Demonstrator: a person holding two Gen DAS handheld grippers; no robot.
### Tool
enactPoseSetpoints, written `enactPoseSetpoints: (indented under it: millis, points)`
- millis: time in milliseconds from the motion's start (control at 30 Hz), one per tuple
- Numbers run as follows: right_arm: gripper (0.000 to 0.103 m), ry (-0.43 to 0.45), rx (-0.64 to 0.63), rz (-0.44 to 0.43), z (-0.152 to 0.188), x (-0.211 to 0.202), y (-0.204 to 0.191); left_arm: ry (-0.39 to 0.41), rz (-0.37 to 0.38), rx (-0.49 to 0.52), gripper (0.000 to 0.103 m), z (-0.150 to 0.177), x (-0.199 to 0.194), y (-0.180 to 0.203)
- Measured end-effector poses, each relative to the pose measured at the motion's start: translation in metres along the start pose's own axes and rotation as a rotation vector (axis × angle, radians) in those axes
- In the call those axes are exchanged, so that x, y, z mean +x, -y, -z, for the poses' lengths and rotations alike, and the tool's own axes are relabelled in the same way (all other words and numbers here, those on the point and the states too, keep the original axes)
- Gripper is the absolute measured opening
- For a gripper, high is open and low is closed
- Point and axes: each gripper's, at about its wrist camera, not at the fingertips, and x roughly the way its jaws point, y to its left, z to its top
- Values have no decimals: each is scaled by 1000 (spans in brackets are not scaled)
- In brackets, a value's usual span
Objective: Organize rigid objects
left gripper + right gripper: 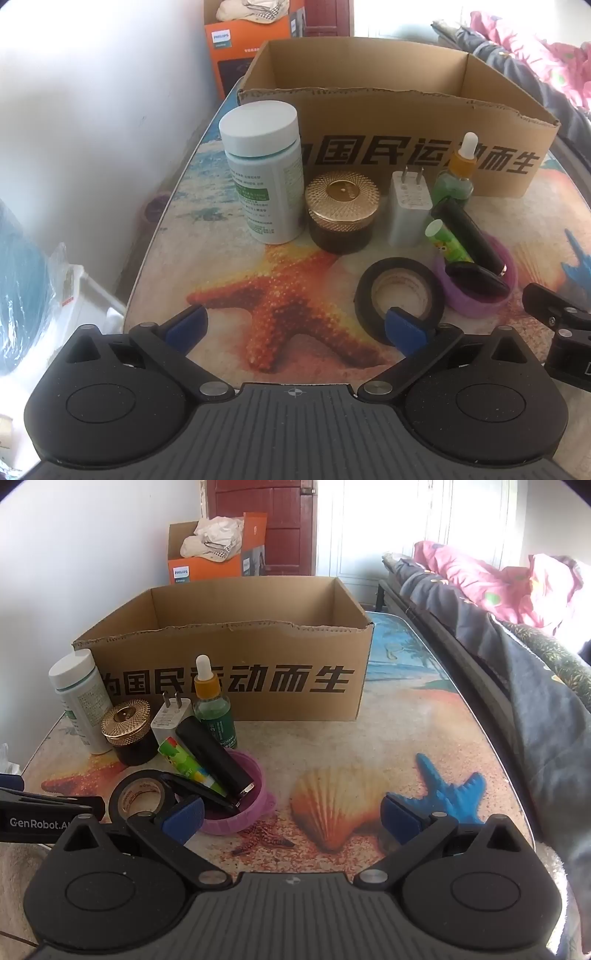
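Note:
An open cardboard box [424, 162] [236, 701] stands at the back of the table. In front of it stand a white pill bottle [262, 173] [79, 698], a gold-lidded jar [341, 216] [129, 731], a white charger plug [408, 210] [170, 720] and a green dropper bottle [456, 177] [214, 709]. A black tape roll [400, 295] [142, 794] lies nearer. A purple dish [476, 288] [240, 812] holds a green tube [448, 243] [188, 768] and a black stick [469, 232] [214, 760]. My left gripper [295, 328] is open over the starfish print. My right gripper [291, 818] is open over the shell print.
An orange Philips box [243, 48] [214, 554] with cloth in it stands behind the cardboard box. A white wall is on the left, a bed with dark and pink bedding [517, 627] on the right. A plastic bag [70, 284] lies left of the table.

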Motion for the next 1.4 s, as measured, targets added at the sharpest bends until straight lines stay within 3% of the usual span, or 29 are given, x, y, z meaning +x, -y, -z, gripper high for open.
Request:
enactPoseSetpoints:
  millis: [1400]
  points:
    - [103,10,5,-28,-3,-1,3,-5,-18,14,103,0,-1,-1]
